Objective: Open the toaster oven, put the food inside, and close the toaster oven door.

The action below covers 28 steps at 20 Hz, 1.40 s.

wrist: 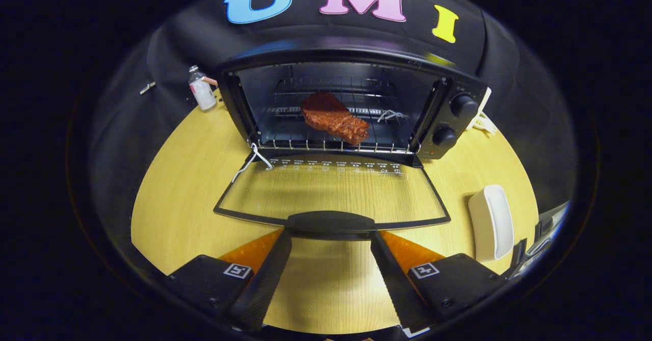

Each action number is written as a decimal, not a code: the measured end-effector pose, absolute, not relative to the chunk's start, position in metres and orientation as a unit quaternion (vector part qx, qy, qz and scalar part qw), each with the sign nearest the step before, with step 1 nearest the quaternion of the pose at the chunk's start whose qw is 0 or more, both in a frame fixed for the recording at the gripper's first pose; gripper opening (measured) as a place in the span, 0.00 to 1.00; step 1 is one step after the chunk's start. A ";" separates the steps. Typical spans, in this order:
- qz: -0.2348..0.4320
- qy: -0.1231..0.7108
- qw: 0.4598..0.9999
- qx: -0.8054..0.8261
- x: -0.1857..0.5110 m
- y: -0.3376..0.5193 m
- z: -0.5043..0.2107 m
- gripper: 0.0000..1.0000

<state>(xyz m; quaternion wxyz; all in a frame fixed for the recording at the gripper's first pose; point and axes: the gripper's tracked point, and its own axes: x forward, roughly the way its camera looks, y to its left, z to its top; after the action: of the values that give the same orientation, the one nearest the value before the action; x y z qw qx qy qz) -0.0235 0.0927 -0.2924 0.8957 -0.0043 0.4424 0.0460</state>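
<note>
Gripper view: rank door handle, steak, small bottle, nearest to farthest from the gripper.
The gripper is open, nothing between its fingers.
1. Door handle: just ahead of the fingertips, on the lowered glass door.
2. Steak: beyond the door, on the rack inside the toaster oven.
3. Small bottle: beside the oven, by the back wall.

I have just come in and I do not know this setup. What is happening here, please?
A person is using a hand-held gripper at a toaster oven on a wooden table. The oven door is folded down flat, and a piece of meat already lies on the rack inside. The fingers are open, just short of the door handle, holding nothing. The door is not yet closed.
</note>
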 end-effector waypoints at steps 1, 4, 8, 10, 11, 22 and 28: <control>0.047 0.438 0.898 0.002 -0.023 0.093 -0.287 0.97; 0.050 0.423 0.905 0.015 -0.020 0.094 -0.267 0.97; 0.070 0.352 0.933 -0.019 -0.002 0.099 -0.225 0.96; 0.078 0.312 0.946 -0.046 0.008 0.100 -0.204 0.96; 0.089 0.290 0.951 -0.061 0.016 0.102 -0.196 0.96; 0.116 0.185 0.976 0.018 0.021 0.094 -0.109 0.98; 0.080 0.134 0.986 0.051 -0.012 0.031 -0.061 0.97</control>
<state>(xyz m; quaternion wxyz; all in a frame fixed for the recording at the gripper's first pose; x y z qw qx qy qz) -0.0116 0.0311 -0.0609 0.9864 0.0515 0.1339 0.0798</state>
